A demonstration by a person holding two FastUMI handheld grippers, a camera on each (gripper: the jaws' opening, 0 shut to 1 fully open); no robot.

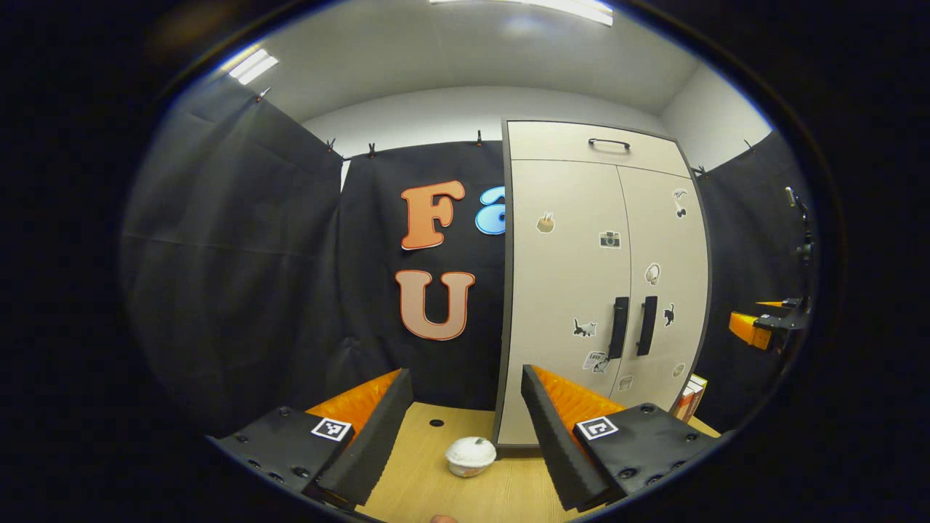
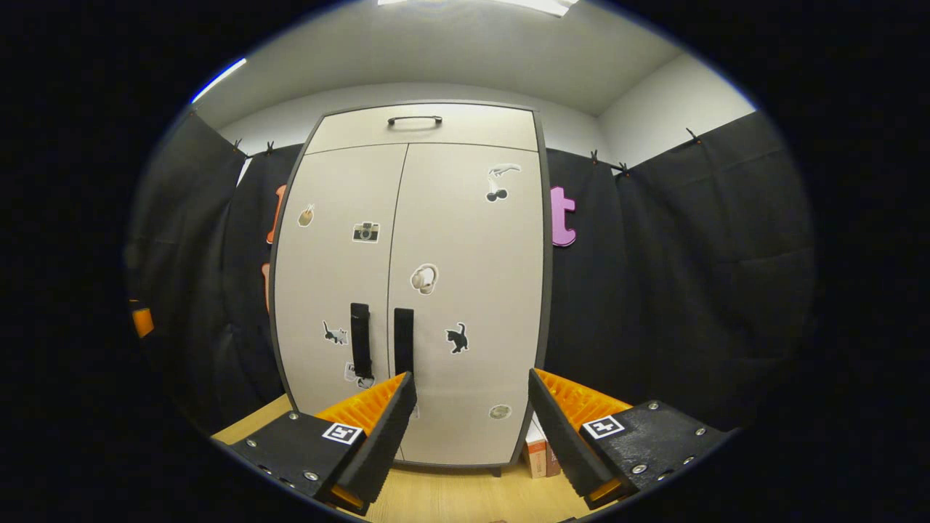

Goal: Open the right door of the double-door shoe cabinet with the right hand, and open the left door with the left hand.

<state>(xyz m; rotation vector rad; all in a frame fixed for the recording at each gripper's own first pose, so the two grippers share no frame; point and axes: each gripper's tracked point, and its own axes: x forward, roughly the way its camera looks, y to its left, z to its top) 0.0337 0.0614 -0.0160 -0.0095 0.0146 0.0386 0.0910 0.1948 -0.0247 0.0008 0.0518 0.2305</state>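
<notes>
Both doors of the shoe cabinet [image 2: 410, 290] are shut, nothing gripped yet; the step in hand looks like the approach to the right door handle [image 2: 403, 341]. The right gripper [image 2: 471, 407] has its jaws spread wide and empty, sits well short of the cabinet front, with the handle just left of its centreline. To do this well it should shift slightly left so the vertical bar handle lands between the fingers, close on the bar itself rather than the door face, then pull along the hinge arc instead of straight back; the right door hinges on the outer right edge, judging by the handles meeting at the centre seam. The left gripper [image 1: 466, 428] is also wide open and empty, off to the left of the cabinet above the wooden table [image 1: 421, 479], so the left door handle [image 1: 618, 327] sits well to its right and needs a larger sideways move. A small white cup-like object [image 1: 471, 455] lies on the table between its fingers, worth clearing on the way in. Count: one cabinet, two doors, two vertical handles, one top drawer handle [image 2: 414, 120], two grippers, several stickers on the doors, a box [image 2: 536, 450] beside the cabinet base
</notes>
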